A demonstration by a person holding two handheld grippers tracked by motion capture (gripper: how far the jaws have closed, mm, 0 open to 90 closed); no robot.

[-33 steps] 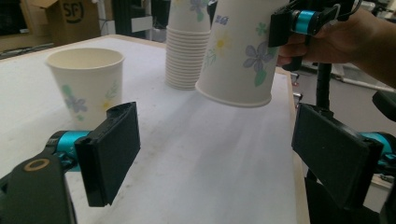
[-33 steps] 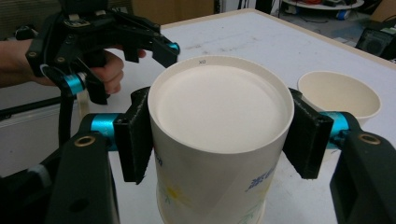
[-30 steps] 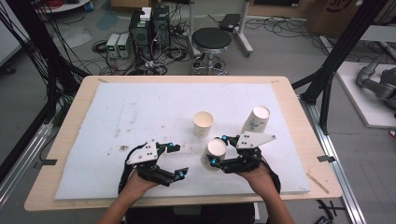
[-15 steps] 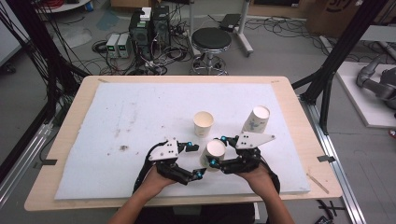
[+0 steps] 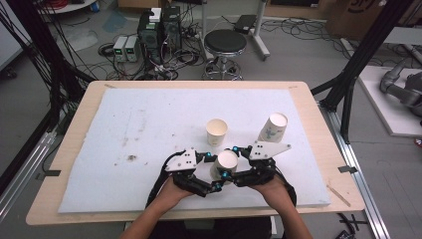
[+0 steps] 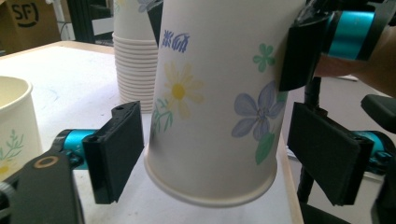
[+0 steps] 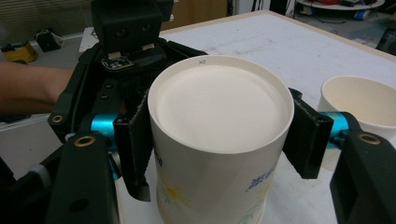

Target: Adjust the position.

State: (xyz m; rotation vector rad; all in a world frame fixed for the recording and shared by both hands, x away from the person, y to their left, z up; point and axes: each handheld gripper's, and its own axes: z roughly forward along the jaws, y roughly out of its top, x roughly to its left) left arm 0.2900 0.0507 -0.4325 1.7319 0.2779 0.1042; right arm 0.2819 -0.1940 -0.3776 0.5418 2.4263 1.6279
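A flowered paper cup (image 5: 226, 162) is turned bottom-up, and my right gripper (image 5: 229, 163) is shut on its sides near the front middle of the white mat (image 5: 124, 129). In the right gripper view the cup's flat base (image 7: 219, 105) faces the camera with a pad (image 7: 306, 135) pressed on each side. In the left gripper view the cup (image 6: 215, 93) hangs tilted just above the mat. My left gripper (image 6: 219, 154) stands open around its lower rim, with a small gap at each pad (image 6: 116, 149). The left gripper (image 5: 213, 173) sits just left of the cup.
An upright empty cup (image 5: 216, 132) stands just behind the grippers. A leaning stack of several cups (image 5: 272, 128) is behind and to the right. The mat's front edge runs close under the person's hands. A stool (image 5: 225, 44) and electronics stand beyond the table.
The left gripper has slid right across the mat until its open jaws stand around the cup. The right gripper and the cup have stayed put.
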